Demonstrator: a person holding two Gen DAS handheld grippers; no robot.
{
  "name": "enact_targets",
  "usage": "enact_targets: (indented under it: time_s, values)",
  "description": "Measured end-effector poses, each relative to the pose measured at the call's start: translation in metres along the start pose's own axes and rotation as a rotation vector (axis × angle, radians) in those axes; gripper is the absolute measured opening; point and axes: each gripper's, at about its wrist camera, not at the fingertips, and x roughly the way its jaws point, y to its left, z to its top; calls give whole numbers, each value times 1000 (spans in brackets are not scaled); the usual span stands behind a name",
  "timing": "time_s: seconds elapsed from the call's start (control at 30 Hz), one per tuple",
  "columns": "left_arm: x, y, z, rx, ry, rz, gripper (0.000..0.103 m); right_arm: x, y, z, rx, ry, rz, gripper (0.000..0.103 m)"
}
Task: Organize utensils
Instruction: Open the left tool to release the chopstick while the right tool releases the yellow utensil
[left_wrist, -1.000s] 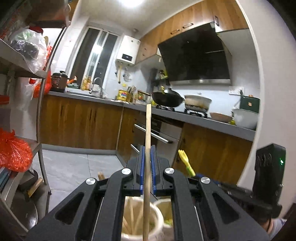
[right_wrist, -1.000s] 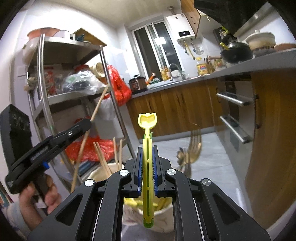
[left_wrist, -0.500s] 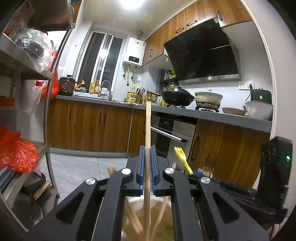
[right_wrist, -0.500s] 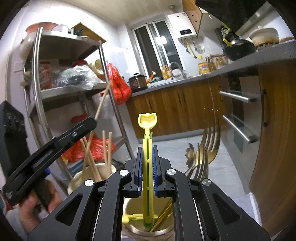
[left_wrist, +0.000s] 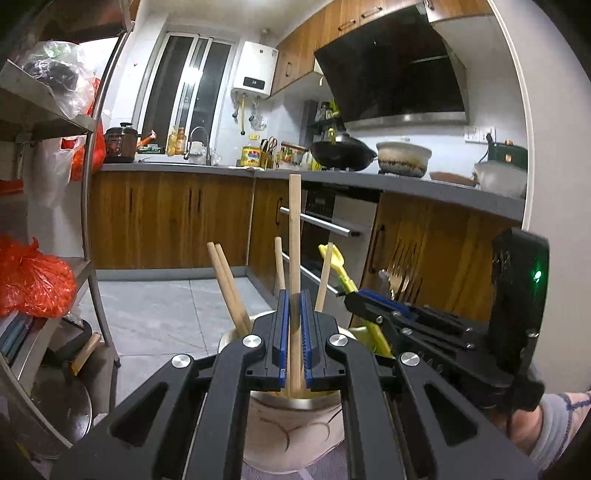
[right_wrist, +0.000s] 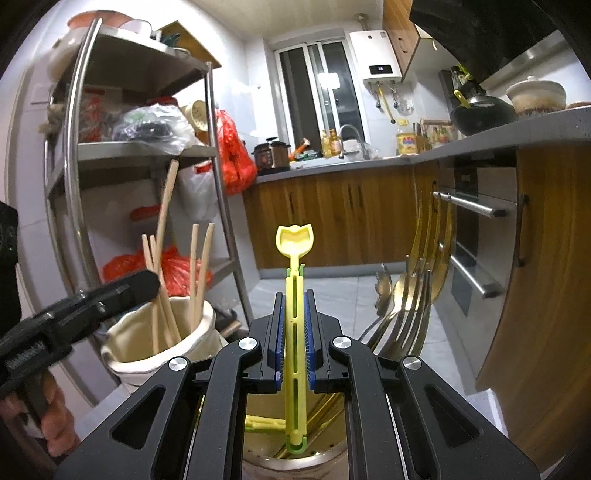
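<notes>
Both grippers have come down over the last second: the chopstick and the yellow utensil, held high above the pots before, now reach into them.

Largest first, the kitchen cabinets (left_wrist: 166, 218) fill the background and a metal shelf rack (right_wrist: 74, 147) stands at 9 o'clock in the right view. Two pots sit side by side. The cream pot (right_wrist: 162, 343) already holds several chopsticks (right_wrist: 195, 266); the metal pot (right_wrist: 295, 458) holds gold forks (right_wrist: 417, 280) and another yellow piece.

The left gripper (left_wrist: 292, 343) is clamped on one wooden chopstick (left_wrist: 294, 221), upright, its lower end inside the cream pot. The right gripper (right_wrist: 294, 339) is clamped on a yellow plastic utensil (right_wrist: 294, 266), its tip low in the metal pot.

Sorting looks nearly done for these two pieces: both seem ready to be let go. Whether more utensils wait elsewhere, neither view shows.

Only the right view shows the metal pot's contents and the shelf rack's upper shelves. Only the left view shows the stove with its wok (left_wrist: 341, 153) at 1 o'clock, and the right gripper from the side.
</notes>
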Motion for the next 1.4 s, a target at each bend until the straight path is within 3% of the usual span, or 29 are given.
enact_targets:
  time_s: [0.63, 0.73, 0.8, 1.07, 1.4]
  values:
    - [-2, 1, -2, 28, 66, 12, 6, -12, 12, -9, -81, 113, -17, 11]
    - [-6, 1, -1, 24, 70, 15, 6, -18, 11, -8, -80, 102, -34, 20]
    - [-10, -1, 1, 27, 72, 16, 6, -26, 10, -7, -64, 94, -35, 26]
    - [-45, -12, 3, 50, 80, 18, 6, -72, 18, -11, -95, 97, -56, 25]
    - [-78, -23, -42, 39, 132, 32, 7, -118, 17, -35, -118, 106, -81, 25]
